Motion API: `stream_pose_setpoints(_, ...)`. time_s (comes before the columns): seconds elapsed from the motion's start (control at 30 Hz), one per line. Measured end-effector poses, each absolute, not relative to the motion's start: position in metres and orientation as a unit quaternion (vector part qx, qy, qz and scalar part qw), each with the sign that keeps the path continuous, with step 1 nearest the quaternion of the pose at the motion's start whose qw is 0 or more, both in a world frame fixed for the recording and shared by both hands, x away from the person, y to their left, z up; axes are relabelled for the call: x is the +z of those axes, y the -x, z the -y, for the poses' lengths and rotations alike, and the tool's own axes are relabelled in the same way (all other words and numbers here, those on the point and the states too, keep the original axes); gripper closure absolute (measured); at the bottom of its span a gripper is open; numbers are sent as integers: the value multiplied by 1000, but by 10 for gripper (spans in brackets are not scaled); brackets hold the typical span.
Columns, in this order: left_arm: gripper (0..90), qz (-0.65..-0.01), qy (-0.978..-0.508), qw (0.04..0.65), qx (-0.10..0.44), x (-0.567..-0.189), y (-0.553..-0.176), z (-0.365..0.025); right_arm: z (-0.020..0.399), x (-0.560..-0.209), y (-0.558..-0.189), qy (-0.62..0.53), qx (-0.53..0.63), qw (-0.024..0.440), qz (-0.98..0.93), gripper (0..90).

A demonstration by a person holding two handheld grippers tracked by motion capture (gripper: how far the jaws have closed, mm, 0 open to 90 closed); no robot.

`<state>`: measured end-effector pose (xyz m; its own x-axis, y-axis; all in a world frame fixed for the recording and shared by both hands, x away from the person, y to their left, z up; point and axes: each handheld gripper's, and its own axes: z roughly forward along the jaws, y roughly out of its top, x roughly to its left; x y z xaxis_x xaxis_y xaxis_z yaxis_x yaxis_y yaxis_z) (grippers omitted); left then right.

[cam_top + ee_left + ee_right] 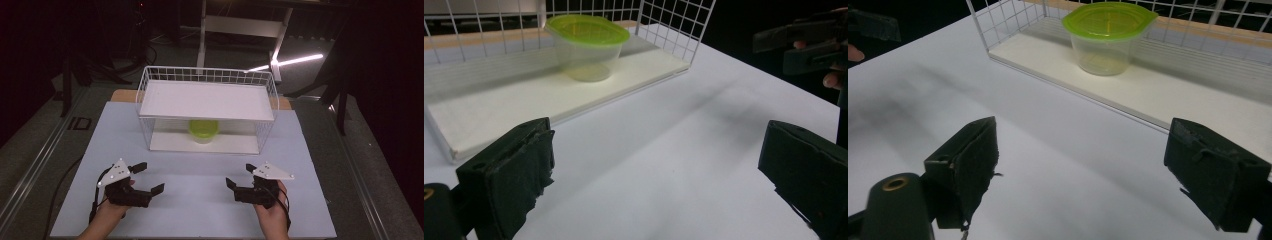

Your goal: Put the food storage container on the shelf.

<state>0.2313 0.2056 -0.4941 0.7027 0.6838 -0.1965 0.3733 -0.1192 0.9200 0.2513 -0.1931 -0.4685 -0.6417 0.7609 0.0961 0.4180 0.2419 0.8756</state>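
Container with green lid stands upright on the lower shelf board of the wire rack, under the rack's upper shelf. Left tool rests low over the counter with both jaws spread wide, gripping nothing. Right tool is likewise spread wide and empty, well apart from the left. Both tools point toward the rack from the near side of the counter, and neither touches the container.
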Motion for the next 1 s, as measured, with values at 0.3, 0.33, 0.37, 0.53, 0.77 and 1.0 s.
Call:
stream_pose_setpoints(0.3, 23, -366, -734, 553, 145, -502, -220, -217, 210, -473, -238, -376, 467, 183, -779, 139)
stream_pose_setpoints(0.33, 23, -370, -732, 554, 143, -504, -219, -219, 214, -475, -235, -378, 474, 187, -773, 138)
stream_pose_setpoints(0.37, 23, -372, -731, 554, 143, -505, -218, -219, 216, -476, -234, -377, 475, 190, -772, 138)
stream_pose_setpoints(0.53, 23, -374, -732, 552, 140, -511, -216, -219, 219, -484, -233, -373, 477, 189, -773, 137)
stream_pose_setpoints(0.77, 23, -369, -735, 552, 141, -516, -216, -216, 221, -493, -236, -366, 456, 203, -785, 138)
stream_pose_setpoints(1.0, 23, -364, -729, 561, 148, -513, -214, -216, 218, -498, -239, -357, 449, 202, -794, 138)
